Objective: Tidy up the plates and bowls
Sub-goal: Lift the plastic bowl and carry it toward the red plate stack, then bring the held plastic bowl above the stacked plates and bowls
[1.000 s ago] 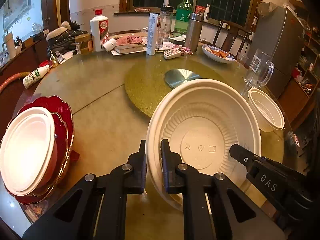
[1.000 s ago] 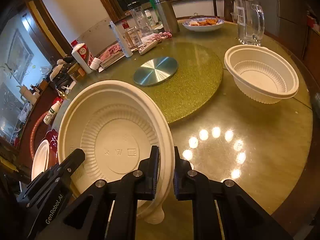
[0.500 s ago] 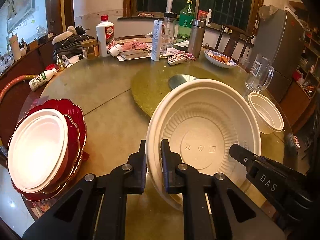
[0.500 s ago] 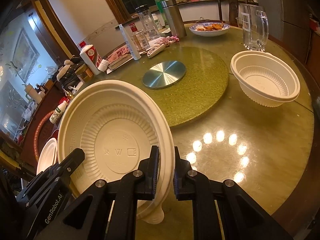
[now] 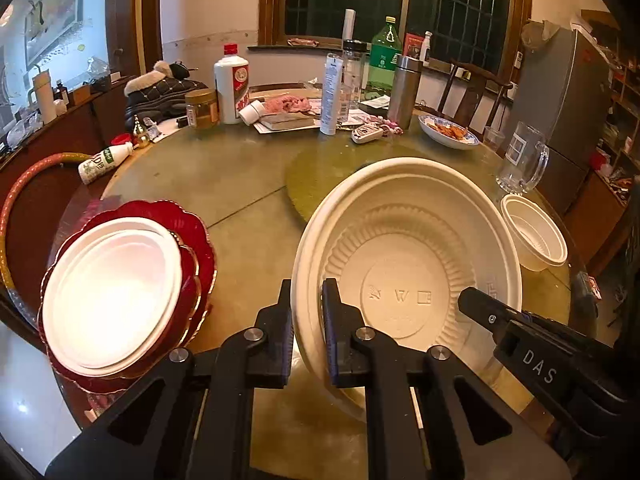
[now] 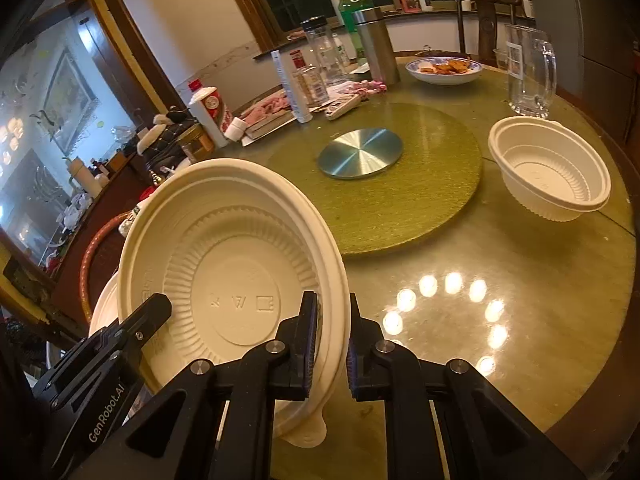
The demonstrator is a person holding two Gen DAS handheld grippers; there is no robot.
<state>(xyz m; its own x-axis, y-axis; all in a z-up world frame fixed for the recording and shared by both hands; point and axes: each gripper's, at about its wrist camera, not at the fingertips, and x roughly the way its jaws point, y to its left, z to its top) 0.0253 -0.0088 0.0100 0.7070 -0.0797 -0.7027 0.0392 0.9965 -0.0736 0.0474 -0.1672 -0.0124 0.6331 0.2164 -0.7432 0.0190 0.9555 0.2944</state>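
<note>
While both grippers share one load, the left gripper (image 5: 306, 312) pinches the left rim of the big cream bowl (image 5: 404, 264), one finger outside the wall and one inside. The right gripper (image 6: 331, 328) pinches the opposite rim of the same bowl (image 6: 232, 264) in the same way, and its black body shows at the lower right of the left view. The bowl is tipped toward the cameras, its ribbed inside and stamped bottom facing them, and it is held off the round table (image 5: 240, 184); a small tab hangs from its lower edge in the right view.

Just to the left, at the table's near edge, sits a stack of red scalloped plates (image 5: 192, 232) with white plates (image 5: 112, 292) lying on top. Farther right, near the table's edge, stands a smaller cream bowl (image 6: 552, 172), upright and well apart from the held one. Beyond the held bowl lies the green turntable (image 6: 432, 184) with a round metal disc (image 6: 360, 152) at its centre. A glass mug (image 6: 530, 76) stands behind the small bowl. At the far side are a dish of food (image 6: 444, 70), a steel flask (image 6: 376, 50), a green bottle (image 5: 384, 58) and a white bottle with a red cap (image 5: 232, 84).
</note>
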